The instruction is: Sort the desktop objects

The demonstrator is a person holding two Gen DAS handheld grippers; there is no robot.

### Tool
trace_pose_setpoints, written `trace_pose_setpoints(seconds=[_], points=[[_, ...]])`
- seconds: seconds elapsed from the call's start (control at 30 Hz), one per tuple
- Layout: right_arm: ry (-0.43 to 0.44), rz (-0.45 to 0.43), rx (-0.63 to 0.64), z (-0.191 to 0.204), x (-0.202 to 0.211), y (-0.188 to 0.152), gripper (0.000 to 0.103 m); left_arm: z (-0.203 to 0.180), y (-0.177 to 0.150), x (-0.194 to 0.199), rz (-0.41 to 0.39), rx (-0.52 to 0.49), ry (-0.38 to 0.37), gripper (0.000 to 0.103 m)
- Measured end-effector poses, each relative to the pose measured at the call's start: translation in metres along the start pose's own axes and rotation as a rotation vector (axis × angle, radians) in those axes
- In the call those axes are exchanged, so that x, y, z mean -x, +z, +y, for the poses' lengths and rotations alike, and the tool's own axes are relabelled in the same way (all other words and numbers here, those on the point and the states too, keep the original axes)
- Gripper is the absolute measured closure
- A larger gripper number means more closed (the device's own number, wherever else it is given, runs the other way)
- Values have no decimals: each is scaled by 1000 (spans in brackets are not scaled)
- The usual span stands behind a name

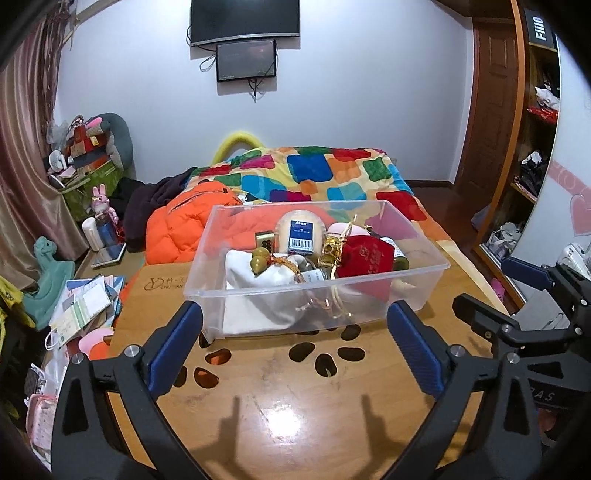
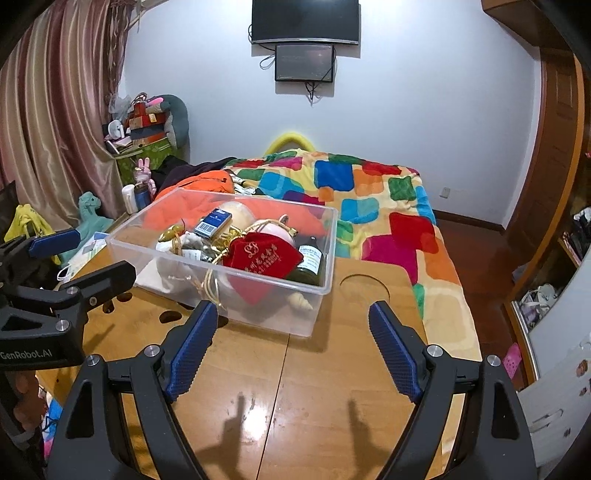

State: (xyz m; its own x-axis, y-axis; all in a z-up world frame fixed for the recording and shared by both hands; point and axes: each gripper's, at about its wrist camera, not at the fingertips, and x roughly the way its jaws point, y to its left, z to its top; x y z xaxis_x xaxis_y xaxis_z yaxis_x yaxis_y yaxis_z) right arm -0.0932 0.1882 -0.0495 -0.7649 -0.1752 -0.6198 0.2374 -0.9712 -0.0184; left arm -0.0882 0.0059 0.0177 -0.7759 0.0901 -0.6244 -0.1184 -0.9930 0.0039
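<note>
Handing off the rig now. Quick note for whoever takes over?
Left gripper: open, empty, facing the clear bin.
Right gripper: open, empty, at the bin's near corner.
Bin sits on the wooden table and holds the red pouch, white bag, dark bottle, barcoded box and gold trinkets.
Done: all visible items lie in the bin.
Left: none loose on the table.

Counted on wooden table (image 2: 295, 387):
- Clear plastic bin (image 1: 424, 275): one.
- Red pouch (image 2: 264, 256) in bin: one.
- White drawstring bag (image 1: 258, 288): one.
- Dark bottle with label (image 2: 309, 260): one.
- Blue barcoded card (image 1: 301, 236): one.
- Small shell (image 2: 301, 301): one.
- Grippers: two, left gripper (image 1: 295, 317) and right gripper (image 2: 291, 319).
- Wall screens: two, large screen (image 2: 304, 20) above small screen (image 2: 304, 62).
- Round recess in table (image 2: 364, 290): one.
- Remaining bin contents overlapped; count not determinable.
</note>
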Motion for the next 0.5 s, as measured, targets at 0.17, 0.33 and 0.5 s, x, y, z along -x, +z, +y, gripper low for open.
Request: trace_pose_setpoints(seconds=[0.17, 0.33, 0.5], points=[[1, 8, -13, -3, 3, -7, 21, 1, -5, 3, -3, 7, -3, 2], [2, 10, -12, -3, 8, -12, 21, 1, -11, 8, -5, 19, -31, 2], [6, 9, -2, -2, 12, -16, 21, -2, -17, 6, 5, 10, -19, 2]])
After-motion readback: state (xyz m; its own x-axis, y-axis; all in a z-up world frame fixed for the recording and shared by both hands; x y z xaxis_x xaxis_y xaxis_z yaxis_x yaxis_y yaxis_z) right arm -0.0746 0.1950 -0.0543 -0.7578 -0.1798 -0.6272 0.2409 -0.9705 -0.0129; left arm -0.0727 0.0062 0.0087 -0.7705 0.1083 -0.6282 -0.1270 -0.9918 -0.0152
